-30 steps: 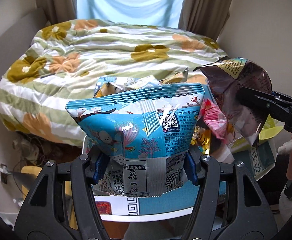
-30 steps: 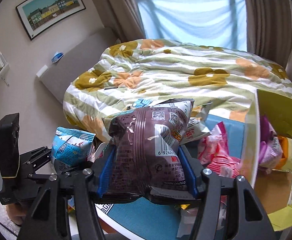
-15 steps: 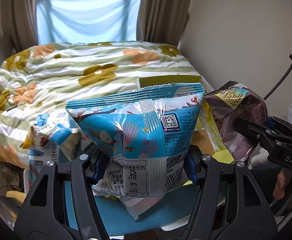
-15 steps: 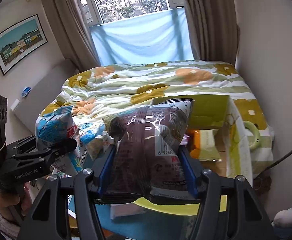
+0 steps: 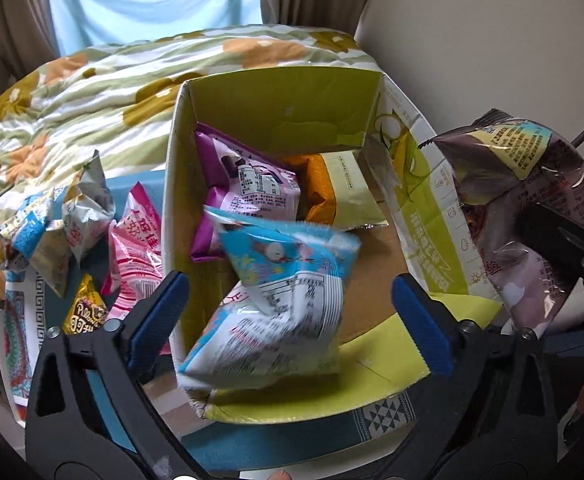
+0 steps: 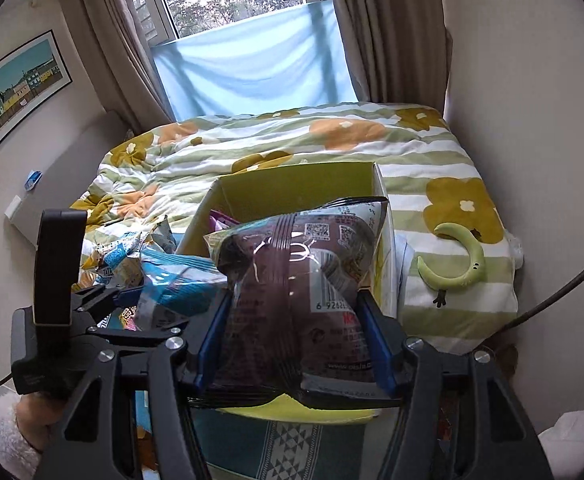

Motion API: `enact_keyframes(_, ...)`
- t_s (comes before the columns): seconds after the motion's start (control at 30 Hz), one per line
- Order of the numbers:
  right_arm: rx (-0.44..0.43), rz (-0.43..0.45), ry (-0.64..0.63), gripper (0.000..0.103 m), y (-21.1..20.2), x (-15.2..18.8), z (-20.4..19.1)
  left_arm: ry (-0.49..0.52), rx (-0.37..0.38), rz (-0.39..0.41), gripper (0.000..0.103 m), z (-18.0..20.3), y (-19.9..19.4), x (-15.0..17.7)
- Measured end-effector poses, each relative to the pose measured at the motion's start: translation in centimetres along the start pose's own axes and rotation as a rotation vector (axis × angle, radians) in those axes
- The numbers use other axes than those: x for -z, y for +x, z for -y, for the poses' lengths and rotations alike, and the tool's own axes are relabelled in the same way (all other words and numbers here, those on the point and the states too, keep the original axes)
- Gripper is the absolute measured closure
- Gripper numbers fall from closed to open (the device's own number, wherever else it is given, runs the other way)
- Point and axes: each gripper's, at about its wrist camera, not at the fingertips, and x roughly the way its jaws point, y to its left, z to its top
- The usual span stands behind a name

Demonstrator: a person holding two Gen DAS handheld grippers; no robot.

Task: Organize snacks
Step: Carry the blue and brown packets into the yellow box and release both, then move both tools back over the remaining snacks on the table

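Unlike before, the left gripper [image 5: 288, 312] is opening, blue packet [image 5: 280, 292] loose over the box [image 5: 276, 104]; the right gripper [image 6: 292, 344] at 3 o'clock pinches the brown bag [image 6: 295, 280].

Floral quilt [image 6: 292, 148], curtains [image 6: 116, 40], framed pic [image 6: 18, 84], green moon plush [image 6: 457, 264].

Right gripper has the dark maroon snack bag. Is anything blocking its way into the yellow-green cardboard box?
Nothing visible blocks it. The dark maroon snack bag, clamped in the right gripper, sits at the open top of the yellow-green cardboard box; the flaps are folded out. The blue snack bag is dropping in from the opening left gripper.
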Motion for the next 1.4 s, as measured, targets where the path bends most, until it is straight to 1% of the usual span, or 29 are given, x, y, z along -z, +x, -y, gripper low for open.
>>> enact_keyframes(0.13,-0.008,-0.021,-0.011,0.046,0.8,0.4,0.9,-0.001,-0.028,-0.007,0.001,0.2,-0.6,0.4)
enact_keyframes(0.2,-0.014,-0.031,-0.013,0.046,1.3,0.6,1.2,0.001,-0.039,-0.013,0.001,-0.5,-1.3,0.9)
enact_keyframes(0.4,-0.039,-0.055,0.022,0.046,2.5,1.4,0.7,0.008,-0.056,0.017,0.001,-1.7,-3.6,2.4)
enact_keyframes(0.53,-0.039,-0.074,0.033,0.046,4.2,1.4,-0.7,0.004,-0.085,0.023,0.001,-2.6,-4.0,3.0)
enact_keyframes(0.67,-0.038,-0.098,0.040,0.045,6.0,1.5,-1.6,-0.018,-0.085,0.017,0.001,-3.8,-4.1,3.6)
enact_keyframes(0.8,-0.027,-0.109,0.062,0.044,7.0,1.7,-1.5,-0.035,-0.092,0.010,0.001,-4.8,-3.8,4.0)
enact_keyframes(0.83,-0.024,-0.107,0.068,0.041,7.1,1.8,-1.4,-0.041,-0.091,0.008,0.001,-5.0,-3.7,4.1)
enact_keyframes(0.9,-0.011,-0.087,0.072,0.020,7.0,1.9,-1.1,-0.047,-0.090,0.006,0.001,-5.4,-3.6,4.5)
enact_keyframes(0.93,-0.006,-0.078,0.070,0.003,6.8,2.1,-1.2,-0.048,-0.092,0.005,0.001,-5.5,-3.6,4.7)
enact_keyframes(0.97,-0.001,-0.063,0.068,0.000,6.6,2.3,-1.1,-0.050,-0.095,0.004,0.001,-5.7,-3.7,4.9)
enact_keyframes(1.03,0.002,-0.045,0.069,0.000,6.0,2.7,-0.9,-0.057,-0.094,0.001,0.001,-6.0,-3.7,5.5)
enact_keyframes(1.17,0.010,-0.046,0.070,0.000,5.2,3.6,-0.7,-0.072,-0.093,0.001,0.001,-6.2,-4.1,6.2)
enact_keyframes(1.4,-0.003,-0.022,0.058,0.000,2.9,3.8,-0.8,-0.082,-0.106,0.063,0.001,-5.6,-6.9,6.6)
